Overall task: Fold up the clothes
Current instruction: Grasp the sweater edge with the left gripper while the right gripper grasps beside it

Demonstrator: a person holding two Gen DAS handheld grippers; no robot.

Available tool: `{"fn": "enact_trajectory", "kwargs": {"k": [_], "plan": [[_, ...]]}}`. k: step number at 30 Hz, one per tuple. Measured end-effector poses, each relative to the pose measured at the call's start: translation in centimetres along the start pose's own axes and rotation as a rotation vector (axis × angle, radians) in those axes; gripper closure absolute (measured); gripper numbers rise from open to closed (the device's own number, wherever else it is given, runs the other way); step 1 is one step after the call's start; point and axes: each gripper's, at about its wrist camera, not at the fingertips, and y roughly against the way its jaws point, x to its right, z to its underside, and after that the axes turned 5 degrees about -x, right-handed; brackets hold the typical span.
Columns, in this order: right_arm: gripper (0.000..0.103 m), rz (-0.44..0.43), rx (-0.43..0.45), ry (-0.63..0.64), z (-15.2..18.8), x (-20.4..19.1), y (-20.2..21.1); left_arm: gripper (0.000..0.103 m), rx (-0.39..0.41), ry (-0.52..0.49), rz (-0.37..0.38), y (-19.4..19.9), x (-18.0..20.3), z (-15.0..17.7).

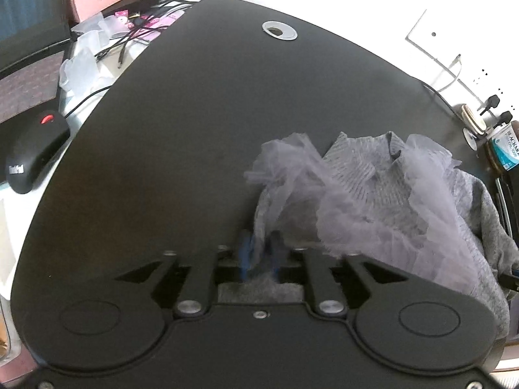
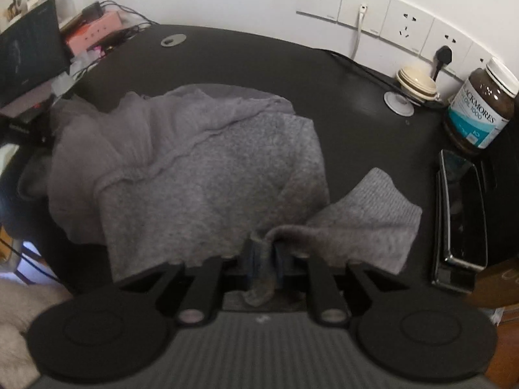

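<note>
Mid-fold: left gripper (image 1: 261,254) and right gripper (image 2: 264,254) both clenched on grey knit sweater (image 2: 211,175) edges above bench (image 1: 194,97); next, likely lift and lay over evenly.

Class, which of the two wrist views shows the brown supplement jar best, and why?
The right wrist view: the supplement jar stands whole at the table's right edge, white lid and label readable. The left wrist view shows only a cropped sliver of it at the frame's right border.
</note>
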Motion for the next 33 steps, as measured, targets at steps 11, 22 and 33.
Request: {"fn": "enact_trajectory", "kwargs": {"k": [11,22,33], "plan": [[0.055,-0.179,0.157,0.076,-4.8,-2.1,5.6,0.041,0.124,0.018,-0.004,4.1,-1.7,0.0],[0.055,-0.384,0.104,-0.277,-10.7,-3.1,-0.8,0.036,0.11,-0.211,0.242,5.1,4.1,3.9],[0.101,-0.368,0.006,-0.219,-10.1,-7.4,-5.0,0.034,0.035,-0.338,0.273,1.4,9.0,5.4]]}}
